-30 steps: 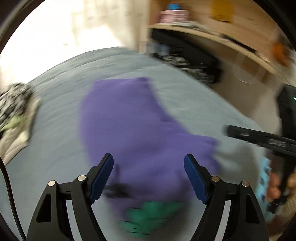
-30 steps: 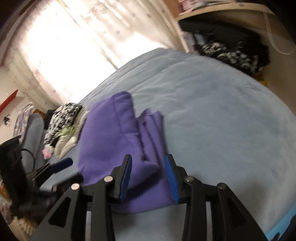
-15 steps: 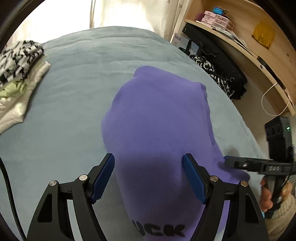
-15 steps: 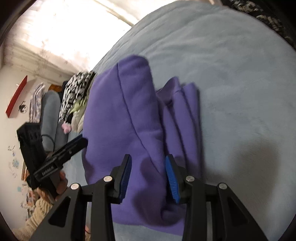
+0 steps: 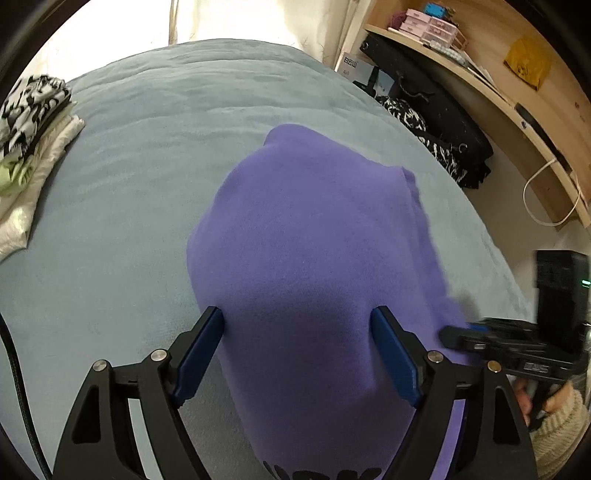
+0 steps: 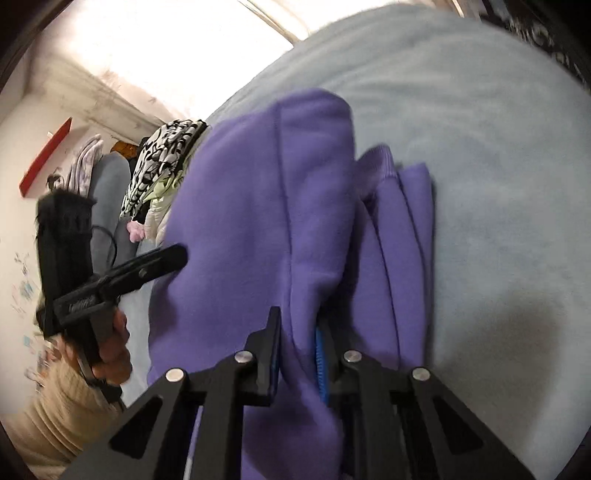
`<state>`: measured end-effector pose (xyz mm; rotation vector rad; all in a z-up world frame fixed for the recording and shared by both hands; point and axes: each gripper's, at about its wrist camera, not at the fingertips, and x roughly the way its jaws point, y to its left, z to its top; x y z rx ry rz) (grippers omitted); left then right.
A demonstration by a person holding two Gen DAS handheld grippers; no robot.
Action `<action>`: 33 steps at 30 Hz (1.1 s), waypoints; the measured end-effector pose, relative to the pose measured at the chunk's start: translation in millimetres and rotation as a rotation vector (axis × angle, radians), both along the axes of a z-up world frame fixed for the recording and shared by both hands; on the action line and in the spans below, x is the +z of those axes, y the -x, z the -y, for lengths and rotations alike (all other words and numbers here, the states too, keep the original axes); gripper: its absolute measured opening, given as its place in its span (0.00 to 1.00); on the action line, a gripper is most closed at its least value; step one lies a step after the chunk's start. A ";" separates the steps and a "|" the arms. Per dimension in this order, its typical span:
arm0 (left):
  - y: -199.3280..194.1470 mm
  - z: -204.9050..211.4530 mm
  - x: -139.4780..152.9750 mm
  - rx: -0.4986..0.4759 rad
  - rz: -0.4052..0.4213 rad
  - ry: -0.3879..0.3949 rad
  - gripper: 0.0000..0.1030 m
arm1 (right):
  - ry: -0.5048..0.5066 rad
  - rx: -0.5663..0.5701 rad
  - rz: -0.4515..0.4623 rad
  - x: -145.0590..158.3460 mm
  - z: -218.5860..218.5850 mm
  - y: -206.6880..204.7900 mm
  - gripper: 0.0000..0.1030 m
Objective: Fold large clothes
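Glare from the far window (image 5: pixel 122 26) whites out (curtains too); fisheye bends edges, right view blurred, dark shadow on the bed (image 6: pixel 517 332).

Grey-blue bed cover (image 5: pixel 155 155), folded patterned pile (image 5: pixel 27 122) at its edge, wooden shelf (image 5: pixel 491 85) above black bags (image 5: pixel 436 122).

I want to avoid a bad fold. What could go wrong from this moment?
The right tongs have just been closing on one ridge of the purple garment, so the stacked layers beside it may slide apart when lifted. The left tongs stand open over the cloth, gripping nothing, so that side could sag.
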<state>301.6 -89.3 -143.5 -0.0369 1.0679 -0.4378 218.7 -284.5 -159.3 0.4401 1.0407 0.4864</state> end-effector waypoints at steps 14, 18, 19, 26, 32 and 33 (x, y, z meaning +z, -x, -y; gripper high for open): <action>43.8 85.5 -1.4 -0.093 0.229 -0.319 0.80 | 0.024 -0.173 -0.041 -26.3 23.0 53.0 0.13; 35.2 79.0 -11.3 -0.034 0.233 -0.300 0.88 | 0.052 -0.169 -0.024 -30.3 15.6 41.6 0.13; 31.2 76.1 -13.1 -0.028 0.226 -0.290 0.88 | 0.065 -0.162 -0.019 -30.8 13.6 40.2 0.13; 31.9 63.9 -11.6 -0.013 0.231 -0.227 0.89 | 0.058 -0.142 -0.048 -26.0 18.3 35.4 0.18; 26.6 38.4 15.1 0.062 0.234 -0.144 0.89 | 0.161 -0.187 0.055 26.2 27.1 34.0 0.38; 25.7 35.7 20.6 0.071 0.250 -0.139 0.89 | 0.161 -0.191 0.082 36.0 28.0 30.4 0.40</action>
